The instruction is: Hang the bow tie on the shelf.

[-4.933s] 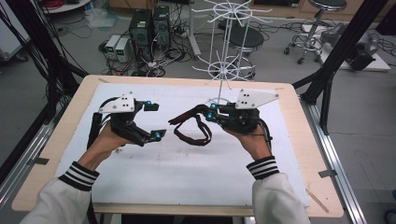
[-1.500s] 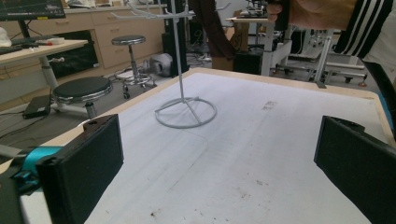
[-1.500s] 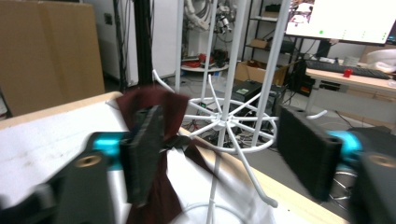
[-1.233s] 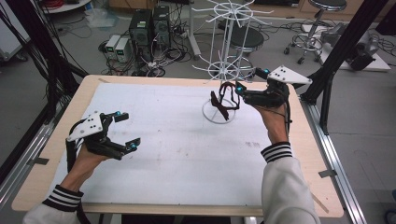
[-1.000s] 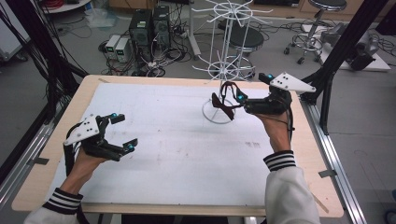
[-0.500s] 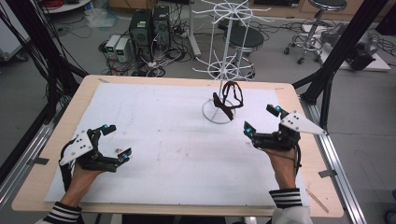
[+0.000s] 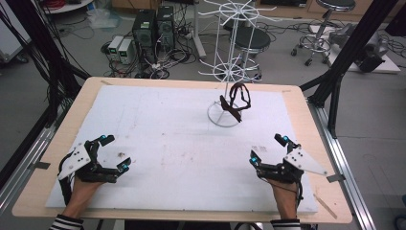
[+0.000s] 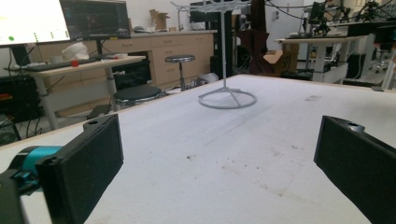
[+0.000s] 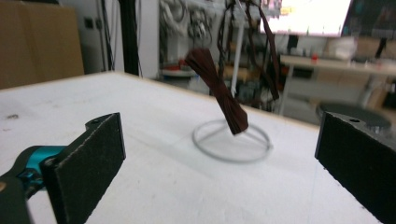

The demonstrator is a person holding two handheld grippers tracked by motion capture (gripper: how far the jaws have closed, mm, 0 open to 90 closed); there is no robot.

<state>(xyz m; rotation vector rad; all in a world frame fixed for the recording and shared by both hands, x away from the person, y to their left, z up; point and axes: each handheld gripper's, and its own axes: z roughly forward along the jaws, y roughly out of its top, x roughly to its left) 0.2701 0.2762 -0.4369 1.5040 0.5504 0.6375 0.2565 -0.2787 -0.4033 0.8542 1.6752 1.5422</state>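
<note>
The left tongs [image 7: 114, 152] gape wide over the near left corner of the desk [image 7: 306, 120], their flat black foam-faced jaws well apart with nothing between them. The right tongs [image 7: 269, 149] stand just as wide at the near right corner, also empty, a grey three-cornered plate on top and teal fittings at the jaw roots. Both rest low over a white, slightly grainy sheet [image 7: 163, 129] that covers most of the pale wooden desk and carries faint brown smudges. Toward the far side stands a thin white wire rack [image 7: 230, 72] with a round ring base and spoked hoops up its pole. A dark brown strap [image 7: 235, 101], looped and with a broad flat pleated end, hangs from the rack above the ring; in the right gripper view its strap [image 9: 217, 88] tilts over the ring. Beyond the desk are stools and computer boxes on the floor.
</note>
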